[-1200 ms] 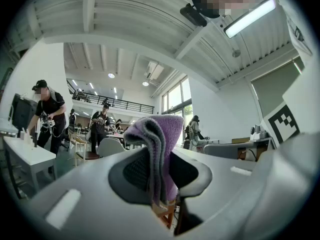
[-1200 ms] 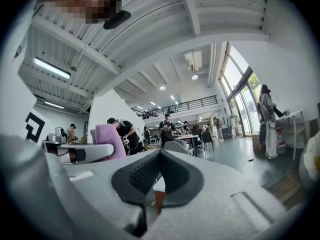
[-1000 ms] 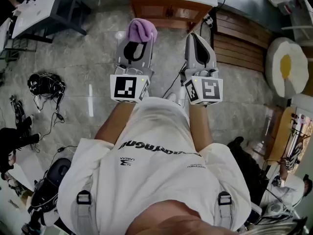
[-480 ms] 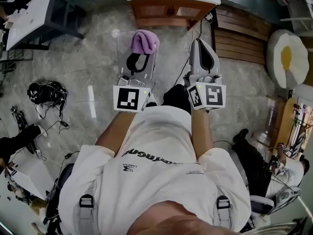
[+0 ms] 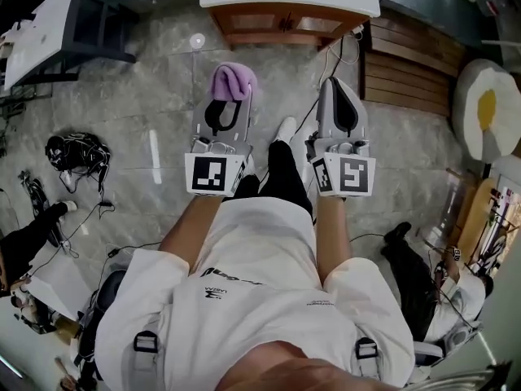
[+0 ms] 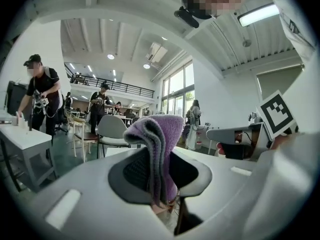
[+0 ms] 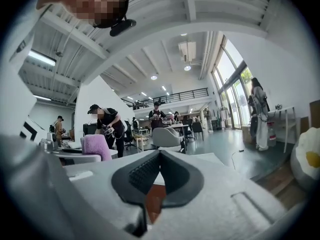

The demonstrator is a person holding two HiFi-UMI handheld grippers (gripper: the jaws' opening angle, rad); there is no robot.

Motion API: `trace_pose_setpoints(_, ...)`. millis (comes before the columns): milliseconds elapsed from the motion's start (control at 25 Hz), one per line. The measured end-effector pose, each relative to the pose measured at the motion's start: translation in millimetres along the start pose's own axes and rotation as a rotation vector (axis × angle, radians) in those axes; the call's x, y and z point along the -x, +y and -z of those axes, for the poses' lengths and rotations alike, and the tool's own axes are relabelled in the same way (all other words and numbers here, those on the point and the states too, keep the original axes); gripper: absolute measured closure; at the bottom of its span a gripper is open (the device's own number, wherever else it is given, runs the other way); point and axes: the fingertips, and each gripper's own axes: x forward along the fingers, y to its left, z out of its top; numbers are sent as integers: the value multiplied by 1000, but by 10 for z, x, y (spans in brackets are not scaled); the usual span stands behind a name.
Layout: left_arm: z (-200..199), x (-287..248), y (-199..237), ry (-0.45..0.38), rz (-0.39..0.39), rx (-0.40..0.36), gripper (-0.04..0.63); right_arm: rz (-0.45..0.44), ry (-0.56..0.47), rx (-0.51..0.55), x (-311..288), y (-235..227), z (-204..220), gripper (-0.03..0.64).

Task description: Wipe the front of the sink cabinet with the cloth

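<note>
The sink cabinet (image 5: 285, 24) has a wooden front under a white top, at the top of the head view. My left gripper (image 5: 230, 98) is shut on a purple cloth (image 5: 233, 80), which bulges out past its tips; a stretch of floor lies between cloth and cabinet. In the left gripper view the cloth (image 6: 161, 139) stands folded between the jaws of the left gripper (image 6: 161, 184). My right gripper (image 5: 339, 86) is level beside it, shut and holding nothing. In the right gripper view the right gripper (image 7: 156, 173) has its pads together, with the cloth (image 7: 96, 147) off to the left.
Wooden slats (image 5: 411, 63) lie on the floor right of the cabinet, and an egg-shaped cushion (image 5: 487, 108) farther right. A cable (image 5: 313, 108) runs from the cabinet. A white table (image 5: 45, 31) and a cable bundle (image 5: 77, 149) are left. People stand at the edges.
Both grippers have drawn back from the cabinet, so the cloth is farther from its front. A black-trousered leg with a white shoe has come forward between the arms.
</note>
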Motion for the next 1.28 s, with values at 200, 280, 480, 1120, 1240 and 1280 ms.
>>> trace_pose_setpoints(200, 180, -663, 38, 14, -33, 0, 515, -42, 39, -22, -520, -493, 382, 617)
trace_pose_setpoints(280, 274, -908, 37, 8, -46, -11, 517, -55, 45, -36, -742, -675, 534, 618)
trace_pose_setpoints(480, 585, -1342, 208, 3, -119, -28, 517, -68, 34, -33, -1162, -888, 859, 617)
trace_pose_setpoints(1120, 2336, -1750, 1164, 97, -199, 74, 518, -27, 159, -92, -1724, -725, 2520, 620)
trace_pose_setpoints(1240, 2539, -1757, 1207, 106, -195, 66, 518, -11, 162, -108, -1731, -728, 2740, 619)
trace_pose_setpoints(1280, 2574, -1774, 1223, 98, -195, 67, 518, -7, 159, -112, -1748, -729, 2796, 619)
